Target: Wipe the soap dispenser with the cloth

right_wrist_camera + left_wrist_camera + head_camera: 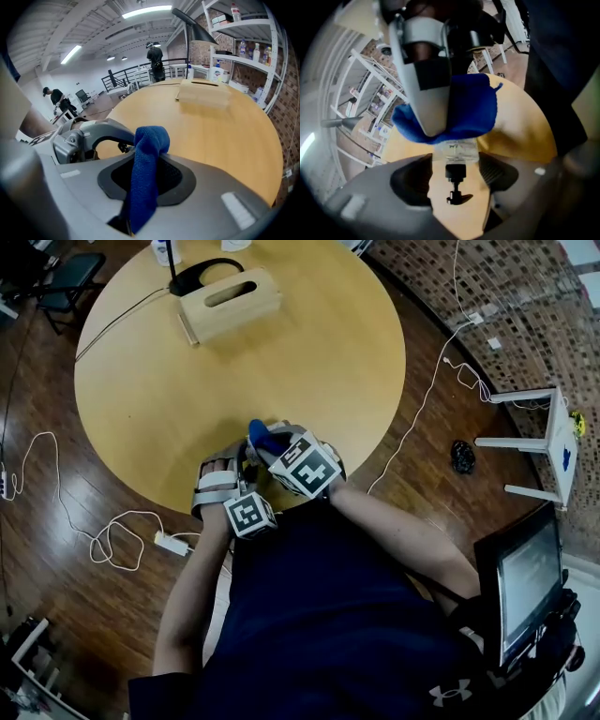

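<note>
A round wooden tabletop (309, 362) stands on a dark plank floor (56, 559). At its near edge the left tool (455, 165) clamps the soap dispenser (455, 150), and the right tool (146, 163) pinches the cloth (142, 192).

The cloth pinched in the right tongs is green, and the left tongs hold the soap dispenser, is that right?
Not quite. The cloth is blue, not green; the right gripper view shows it pinched in the right tongs. The rest stands: the left tongs hold the soap dispenser.
</note>
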`<state>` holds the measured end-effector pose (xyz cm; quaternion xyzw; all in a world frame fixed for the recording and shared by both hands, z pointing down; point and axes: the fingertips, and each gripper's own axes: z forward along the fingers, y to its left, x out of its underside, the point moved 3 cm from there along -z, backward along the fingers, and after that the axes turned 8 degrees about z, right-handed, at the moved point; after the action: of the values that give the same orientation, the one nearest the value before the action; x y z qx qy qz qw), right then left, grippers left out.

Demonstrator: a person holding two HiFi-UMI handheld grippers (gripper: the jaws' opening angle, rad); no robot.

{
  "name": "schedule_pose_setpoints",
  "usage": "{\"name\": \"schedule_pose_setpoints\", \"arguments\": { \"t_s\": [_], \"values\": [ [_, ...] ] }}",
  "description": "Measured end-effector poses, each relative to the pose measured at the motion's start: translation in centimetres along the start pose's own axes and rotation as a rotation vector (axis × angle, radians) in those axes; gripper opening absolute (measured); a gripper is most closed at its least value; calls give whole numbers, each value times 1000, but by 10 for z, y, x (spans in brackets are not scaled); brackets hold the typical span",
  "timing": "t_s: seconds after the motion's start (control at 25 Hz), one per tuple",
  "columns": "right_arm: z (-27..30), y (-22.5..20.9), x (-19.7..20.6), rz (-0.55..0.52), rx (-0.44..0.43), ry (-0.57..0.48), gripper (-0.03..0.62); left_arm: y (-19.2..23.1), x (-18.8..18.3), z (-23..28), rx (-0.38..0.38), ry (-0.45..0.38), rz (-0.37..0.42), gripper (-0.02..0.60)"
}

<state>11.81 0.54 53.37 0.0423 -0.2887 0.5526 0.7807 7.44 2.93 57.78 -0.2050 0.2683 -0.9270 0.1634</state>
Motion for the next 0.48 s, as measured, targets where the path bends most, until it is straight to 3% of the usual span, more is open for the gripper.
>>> {"name": "schedule_pose_setpoints", "arguments": {
  "t_s": [0.04, 0.08, 0.2, 0.24, 0.28, 0.4, 0.48],
  "values": [
    [-3, -9, 1, 20, 26, -8, 94, 0, 0, -1, 39, -27, -67, 311],
    [-6, -19, 1, 39, 50, -16, 94, 1, -1, -1, 107, -73, -198, 313],
    [-13, -41, 2, 87, 71, -31, 94, 20, -3, -8, 365, -258, -730, 369],
    [-13, -43, 1, 95, 67, -34, 94, 29, -2, -13, 414, -291, -816, 370],
    [-13, -43, 1, 96, 68, -35, 94, 36, 1, -15, 445, -296, -822, 370],
    [-12, -41, 0, 83, 100, -28, 94, 30, 1, -5, 512, -248, -650, 368],
    [-9, -33, -2, 69, 87, -21, 94, 17, 2, 11, 505, -207, -572, 355]
  ]
}}
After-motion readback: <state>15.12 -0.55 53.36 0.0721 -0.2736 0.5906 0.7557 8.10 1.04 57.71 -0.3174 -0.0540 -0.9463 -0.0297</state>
